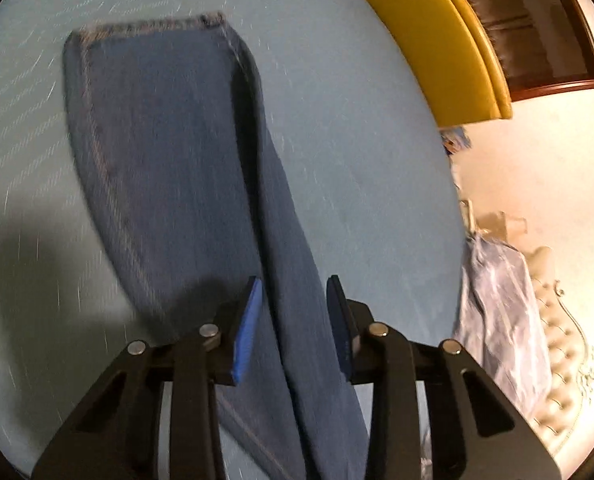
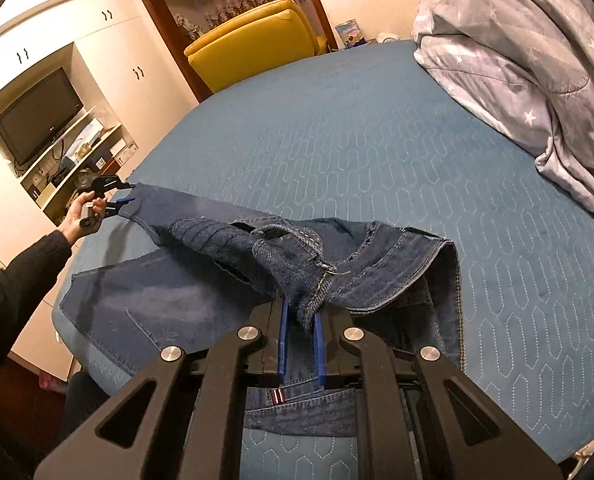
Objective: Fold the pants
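Your dark indigo denim pants (image 2: pixel 201 304) carry pale contrast stitching along seams and hems, plus a small red-and-white striped tag (image 2: pixel 276 395) near the waistband. Your quilted blue bed cover (image 2: pixel 377 140) shows a stitched pattern of elongated rounded bars — paler, washed-out blue in the left wrist view. Both your black-framed grippers have bright blue pads (image 1: pixel 249 328). The crumpled grey duvet (image 2: pixel 529 52) is dotted with white stars. Mustard-yellow padded armchair (image 2: pixel 257 40) behind; cream cabinets with black handles.

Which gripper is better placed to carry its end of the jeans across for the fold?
Probably the left gripper: it holds the free leg of the jeans lifted off the bed, while the right gripper pins the waistband.
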The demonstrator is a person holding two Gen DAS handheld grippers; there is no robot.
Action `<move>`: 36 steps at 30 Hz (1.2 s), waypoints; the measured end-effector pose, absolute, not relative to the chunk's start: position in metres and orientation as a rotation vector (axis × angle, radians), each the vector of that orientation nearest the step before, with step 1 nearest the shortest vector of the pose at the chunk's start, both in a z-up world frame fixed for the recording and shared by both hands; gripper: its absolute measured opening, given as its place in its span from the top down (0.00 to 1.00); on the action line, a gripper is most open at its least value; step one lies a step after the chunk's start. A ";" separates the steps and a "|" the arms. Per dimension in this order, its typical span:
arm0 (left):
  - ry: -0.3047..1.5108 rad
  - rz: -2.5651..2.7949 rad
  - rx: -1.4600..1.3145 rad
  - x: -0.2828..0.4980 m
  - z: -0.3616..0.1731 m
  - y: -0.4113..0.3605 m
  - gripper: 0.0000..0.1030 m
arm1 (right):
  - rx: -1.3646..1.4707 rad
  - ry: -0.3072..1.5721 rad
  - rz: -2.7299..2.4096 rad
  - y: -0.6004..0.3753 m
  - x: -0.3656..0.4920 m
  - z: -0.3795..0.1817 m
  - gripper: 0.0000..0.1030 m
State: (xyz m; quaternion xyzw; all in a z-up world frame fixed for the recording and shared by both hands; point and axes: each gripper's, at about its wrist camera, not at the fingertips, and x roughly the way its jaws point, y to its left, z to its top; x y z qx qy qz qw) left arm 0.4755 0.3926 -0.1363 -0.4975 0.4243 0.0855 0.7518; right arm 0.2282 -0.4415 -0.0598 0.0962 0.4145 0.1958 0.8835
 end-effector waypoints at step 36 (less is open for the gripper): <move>0.815 0.229 -1.193 0.105 -0.179 0.395 0.97 | 0.844 0.998 0.209 -0.564 0.159 -0.160 0.33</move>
